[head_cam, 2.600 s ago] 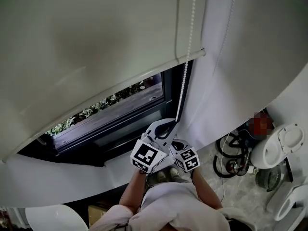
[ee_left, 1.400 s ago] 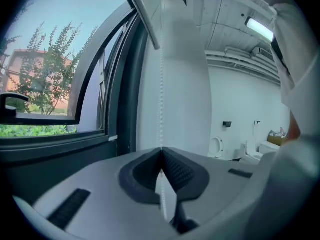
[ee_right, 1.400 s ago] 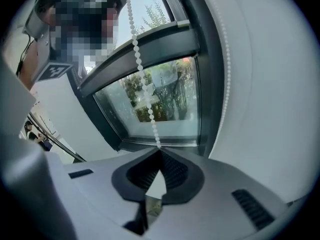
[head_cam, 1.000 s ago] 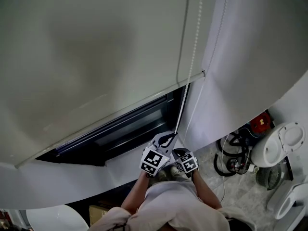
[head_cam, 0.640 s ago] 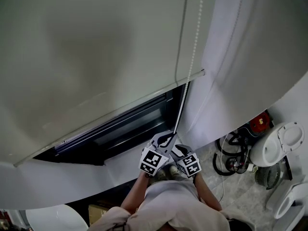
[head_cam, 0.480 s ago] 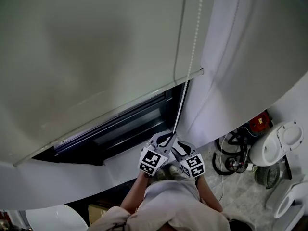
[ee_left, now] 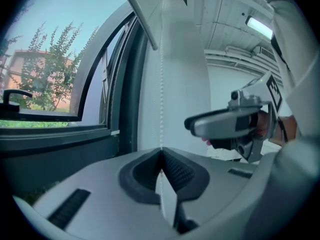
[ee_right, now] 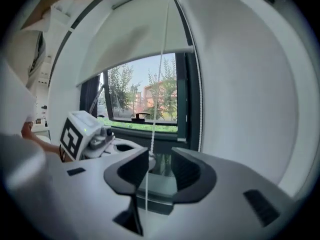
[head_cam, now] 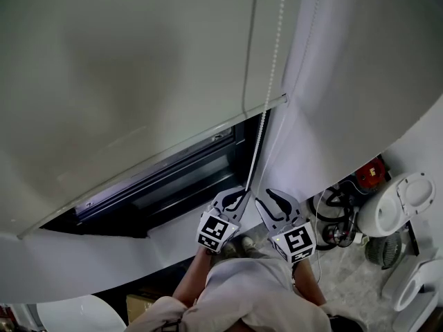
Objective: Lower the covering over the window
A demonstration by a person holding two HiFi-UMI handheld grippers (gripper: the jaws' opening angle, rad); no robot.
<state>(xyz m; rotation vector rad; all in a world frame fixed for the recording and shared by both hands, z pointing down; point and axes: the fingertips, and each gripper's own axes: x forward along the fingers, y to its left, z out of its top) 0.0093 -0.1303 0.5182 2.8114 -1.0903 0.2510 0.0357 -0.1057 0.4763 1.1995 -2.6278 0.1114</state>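
Note:
The pale roller blind (head_cam: pixel 124 81) hangs over most of the dark-framed window (head_cam: pixel 180 185); its bottom bar (head_cam: pixel 208 133) slants across the head view. The white bead chain (head_cam: pixel 275 54) drops past the bar's right end to my grippers. My left gripper (head_cam: pixel 235 198) is shut on the chain (ee_left: pixel 161 84), which enters its jaws (ee_left: pixel 161 151). My right gripper (head_cam: pixel 271 203) is beside it, slightly higher. Its jaws (ee_right: pixel 160 159) opened wide and have just been closing a little. The chain (ee_right: pixel 159 84) runs between them, close to the left pad, unpinched.
A white wall (head_cam: pixel 360 81) curves down the right. On the floor at lower right are black hoses (head_cam: pixel 331 221), a red object (head_cam: pixel 374 173) and white rounded fixtures (head_cam: pixel 398 213). A white rounded seat (head_cam: pixel 76 315) shows at bottom left. Trees and a building lie outside (ee_right: pixel 150 96).
The blind's bar has come down and covers more glass. My right gripper let go of the chain, opened and rose beside the left one, which stayed shut on the chain in place.

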